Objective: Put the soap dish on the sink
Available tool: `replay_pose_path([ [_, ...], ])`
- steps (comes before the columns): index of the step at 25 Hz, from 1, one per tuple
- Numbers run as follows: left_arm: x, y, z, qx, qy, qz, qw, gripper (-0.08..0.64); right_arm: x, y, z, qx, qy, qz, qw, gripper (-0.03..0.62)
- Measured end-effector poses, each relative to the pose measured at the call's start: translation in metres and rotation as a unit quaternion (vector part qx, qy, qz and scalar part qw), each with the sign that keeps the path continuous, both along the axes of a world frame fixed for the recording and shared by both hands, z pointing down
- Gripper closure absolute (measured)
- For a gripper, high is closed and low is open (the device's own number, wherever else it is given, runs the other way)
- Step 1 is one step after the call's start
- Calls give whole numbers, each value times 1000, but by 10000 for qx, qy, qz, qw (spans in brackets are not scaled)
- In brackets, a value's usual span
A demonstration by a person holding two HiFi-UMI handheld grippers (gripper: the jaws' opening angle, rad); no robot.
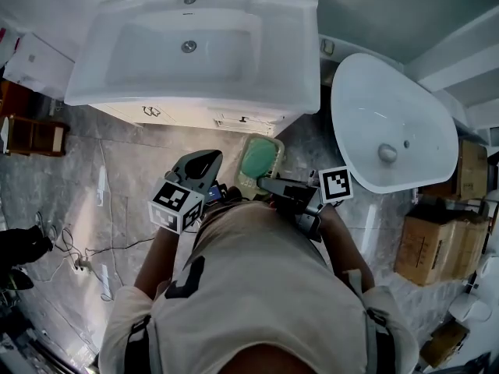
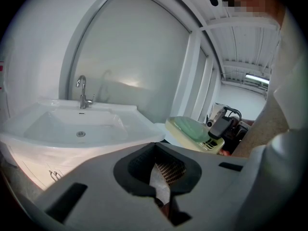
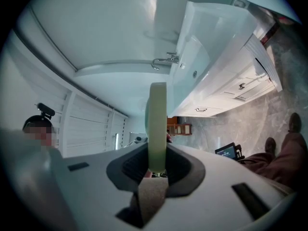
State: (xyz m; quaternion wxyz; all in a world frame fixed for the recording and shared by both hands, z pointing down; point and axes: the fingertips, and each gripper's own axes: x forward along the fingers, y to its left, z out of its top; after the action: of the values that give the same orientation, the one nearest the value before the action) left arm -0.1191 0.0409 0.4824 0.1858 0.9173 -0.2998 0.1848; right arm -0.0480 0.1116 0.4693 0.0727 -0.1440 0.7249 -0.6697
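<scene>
While clamped edgewise in the right gripper (image 3: pixel 157 159), soap dish (image 1: pixel 260 160) just short of the white sink (image 1: pixel 292 76), left gripper (image 1: pixel 206 162) closed, empty.

Light: cool, even daylight; warm glow beneath the sink (image 1: pixel 290 61).
Edges: fisheye bending, black corners in gripper views.

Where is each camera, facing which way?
Head view: on the person's head, looking steeply down at sink, left gripper, right gripper, torso.
Left gripper view: on the left gripper, facing the sink over its jaws.
Right gripper view: on the right gripper, rolled sideways; jaws clamp the soap dish.
Shared: all show the sink.
</scene>
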Motion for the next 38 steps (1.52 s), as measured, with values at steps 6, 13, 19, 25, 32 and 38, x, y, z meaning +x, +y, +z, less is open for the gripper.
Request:
replay_pose_path([
  [6,46,-18,-8,15,-164,150,9998,540,39,-24,-3,36,-143,83,9999,508],
  [13,91,-34,-9,36,-329,126,9994,540,78,-52,-5,40,-327,27,9995,508],
  [19,113,-45,-4,-45,-371,-121,9992,540,104,-66,-1,16,-327,-190,9993,508],
  [25,137,-55,-4,-28,-315,-344,9989,540,124,-80,2,-31,-348,-330,9988,508],
  [32,136,-77,-2,59,-301,-569,9979,540,124,-99,8,-117,-334,-552,9978,508],
  [38,116,-95,1,-51,-280,-528,9982,540,107,-120,9,-103,-227,-555,9981,508],
])
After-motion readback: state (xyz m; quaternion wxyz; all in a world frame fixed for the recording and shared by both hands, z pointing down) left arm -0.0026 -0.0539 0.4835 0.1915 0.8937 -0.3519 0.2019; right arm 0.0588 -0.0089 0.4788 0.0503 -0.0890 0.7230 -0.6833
